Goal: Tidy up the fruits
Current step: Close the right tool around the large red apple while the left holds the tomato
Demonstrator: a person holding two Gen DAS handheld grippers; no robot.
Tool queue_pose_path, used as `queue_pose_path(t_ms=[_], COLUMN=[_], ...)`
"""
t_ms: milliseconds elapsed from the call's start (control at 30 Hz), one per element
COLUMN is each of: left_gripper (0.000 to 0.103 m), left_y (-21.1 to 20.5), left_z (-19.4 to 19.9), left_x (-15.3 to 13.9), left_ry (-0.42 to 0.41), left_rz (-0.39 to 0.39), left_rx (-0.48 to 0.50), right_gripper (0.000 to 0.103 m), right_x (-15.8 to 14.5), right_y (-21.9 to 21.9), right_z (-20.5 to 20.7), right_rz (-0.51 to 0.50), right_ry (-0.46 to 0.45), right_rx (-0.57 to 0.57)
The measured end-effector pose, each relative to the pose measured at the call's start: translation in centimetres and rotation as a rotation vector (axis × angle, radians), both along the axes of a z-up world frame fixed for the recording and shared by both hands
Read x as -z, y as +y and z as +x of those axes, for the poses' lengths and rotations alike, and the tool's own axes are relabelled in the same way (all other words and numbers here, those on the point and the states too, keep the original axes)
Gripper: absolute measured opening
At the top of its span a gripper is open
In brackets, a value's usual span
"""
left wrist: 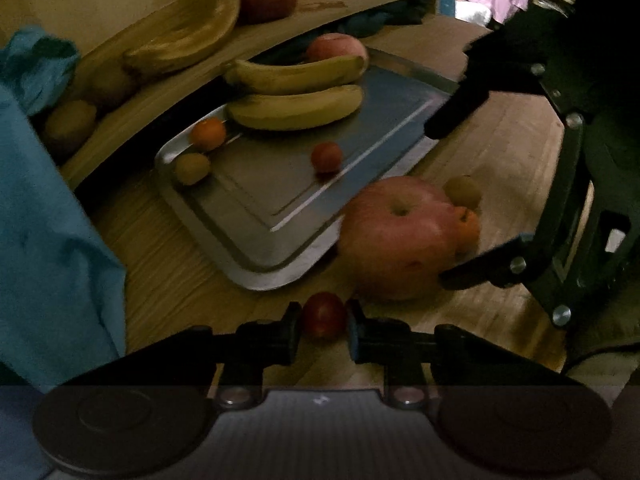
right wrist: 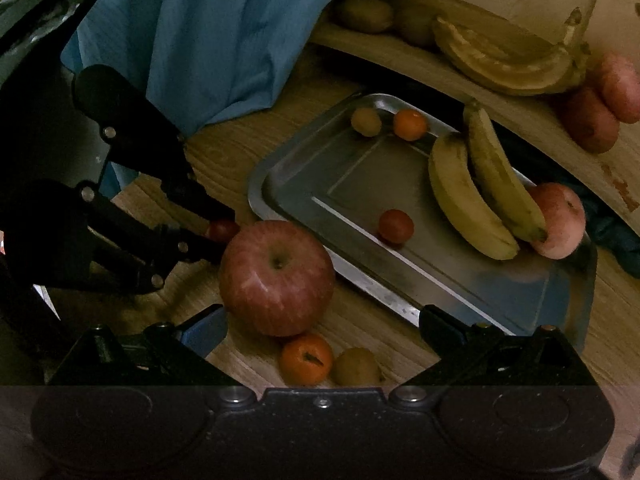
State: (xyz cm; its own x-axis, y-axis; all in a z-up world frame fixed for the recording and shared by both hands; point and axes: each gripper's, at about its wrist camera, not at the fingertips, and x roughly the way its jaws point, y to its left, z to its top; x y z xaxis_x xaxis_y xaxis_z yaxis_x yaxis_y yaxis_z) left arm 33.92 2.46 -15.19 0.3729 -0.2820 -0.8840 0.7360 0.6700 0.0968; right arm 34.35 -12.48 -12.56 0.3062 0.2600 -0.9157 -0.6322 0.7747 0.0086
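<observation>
On the metal tray [right wrist: 288, 184] lie two bananas [right wrist: 468, 200], one apple [right wrist: 562, 220], one small orange [right wrist: 409, 125], one kiwi [right wrist: 366, 121] and one cherry tomato [right wrist: 396, 226]. Beside it on the wooden counter [right wrist: 248, 152] sit a large apple [right wrist: 277, 278], an orange [right wrist: 306, 359] and a kiwi [right wrist: 356, 366]. The left gripper [left wrist: 324, 322] is clamped on a second cherry tomato [left wrist: 324, 314]; the right gripper [right wrist: 322, 334] is spread wide. Blue cloth [right wrist: 208, 32] hangs behind.

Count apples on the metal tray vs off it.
1 on the tray: apple at its far corner. Large apple on the table. Two reddish fruits on the shelf, likely apples.
</observation>
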Motion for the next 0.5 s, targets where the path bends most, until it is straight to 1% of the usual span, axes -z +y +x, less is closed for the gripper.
queue_pose_path(t_ms=[167,233,267,333,400,500], left_gripper=[0.026,0.026,0.026,0.026,0.026,0.026], left_y=[1.1,1.4,1.5,1.7,2.0,2.2], left_z=[0.9,1.1,1.0,1.0,0.9,1.0], left_x=[-0.2,-0.2,-0.2,-0.2,-0.3,-0.3], left_ry=[0.005,0.006,0.005,0.003,0.005,0.01], left_rz=[-0.01,-0.016,-0.017,-0.018,-0.02,-0.027], left_rx=[-0.046,-0.06,-0.064,-0.07,-0.076,-0.091], right_gripper=[0.098,0.092,0.091,0.085,0.083,0.083], right_x=[0.5,0.6,0.7,0.7,0.8,1.1], right_y=[1.1,1.4,1.5,1.5,1.4,1.6], right_z=[0.3,0.4,0.5,0.6,0.6,0.7], right_rz=[0.015,0.019,0.025,0.041,0.064,0.083], right_ry=[0.023,0.033,0.041,0.059,0.088,0.116], right_rx=[0.008,0.013,0.02,0.035,0.047,0.059])
